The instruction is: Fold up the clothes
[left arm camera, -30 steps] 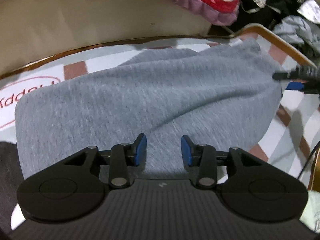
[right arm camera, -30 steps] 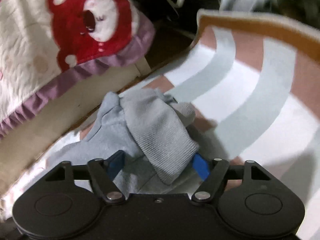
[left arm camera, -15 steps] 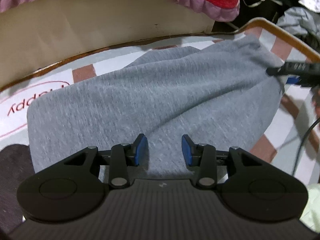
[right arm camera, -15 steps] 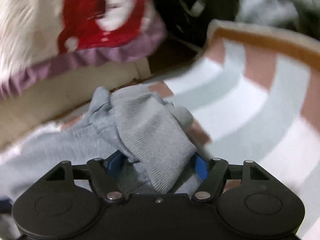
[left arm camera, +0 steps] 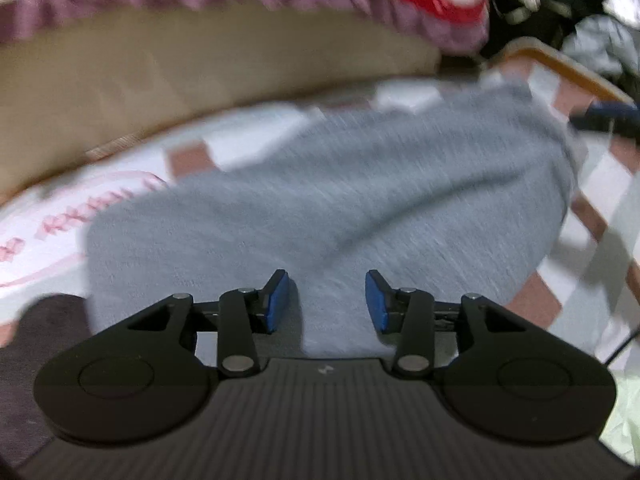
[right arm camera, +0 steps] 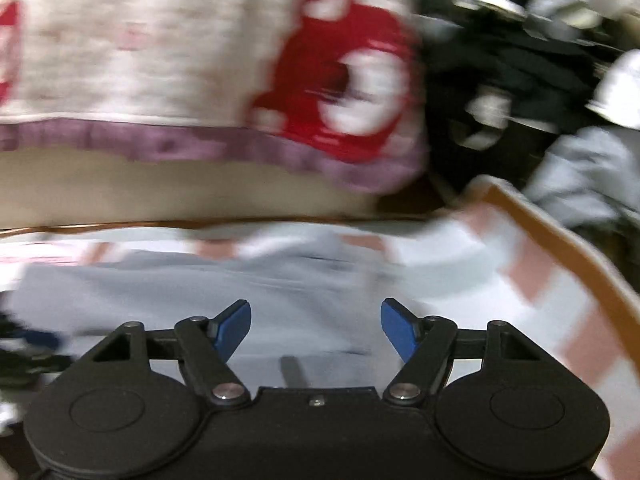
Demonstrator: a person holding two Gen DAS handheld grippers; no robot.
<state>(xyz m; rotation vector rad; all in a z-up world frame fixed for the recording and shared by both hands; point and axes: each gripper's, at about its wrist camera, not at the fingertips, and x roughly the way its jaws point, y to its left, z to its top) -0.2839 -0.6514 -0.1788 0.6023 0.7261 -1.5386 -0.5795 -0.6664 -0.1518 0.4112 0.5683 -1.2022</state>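
A grey garment (left arm camera: 340,200) lies spread on a pink-and-white checked mat (left arm camera: 592,184). My left gripper (left arm camera: 327,303) hovers open over its near edge, and grey cloth shows in the gap between its blue pads (left arm camera: 277,300). At the garment's far right corner is the right gripper (left arm camera: 600,117), blurred. The right wrist view is blurred by motion. There, my right gripper (right arm camera: 316,326) is open with nothing between its fingers, above the flat grey garment (right arm camera: 224,292). The left gripper (right arm camera: 28,346) appears at that view's left edge.
A beige bed side (left arm camera: 180,92) with a purple-frilled blanket bearing a red bear print (right arm camera: 340,80) borders the mat at the back. Piled dark and grey clothes (right arm camera: 560,100) sit beyond the mat's brown edge (right arm camera: 560,240). A dark cloth (left arm camera: 36,328) lies at lower left.
My right gripper has let go of the bunched grey fabric, opened and swung away; the fabric now lies flat. The left gripper stays open and has shifted slightly over the garment.
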